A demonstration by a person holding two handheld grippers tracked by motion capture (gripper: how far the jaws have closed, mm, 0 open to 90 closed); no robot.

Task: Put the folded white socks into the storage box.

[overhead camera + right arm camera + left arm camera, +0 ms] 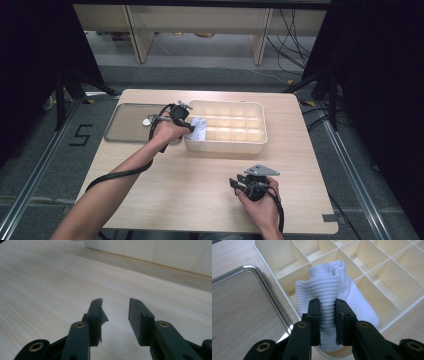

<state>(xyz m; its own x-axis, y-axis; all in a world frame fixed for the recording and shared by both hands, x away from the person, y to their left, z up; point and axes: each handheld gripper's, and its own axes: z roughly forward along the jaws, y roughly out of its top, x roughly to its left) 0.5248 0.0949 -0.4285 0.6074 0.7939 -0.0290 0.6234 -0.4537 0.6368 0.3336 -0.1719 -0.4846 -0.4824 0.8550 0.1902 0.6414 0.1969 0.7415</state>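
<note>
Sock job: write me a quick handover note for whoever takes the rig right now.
Left gripper: shut on the white sock, over the near-left corner cell of the divider box.
Right gripper: open, empty, low over the table near the front edge.
Done: sock bunched into the cell, part of it draped over the box rim.
Left: tuck it fully in and let go. The clear tray lies left of the box.

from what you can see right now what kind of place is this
Probably a lab or recording studio rather than a home: a bare wooden table hemmed by black curtains, loose cables on the floor behind, and a number taped on the floor. The left gripper pinches a white sock in a divided tray.
</note>
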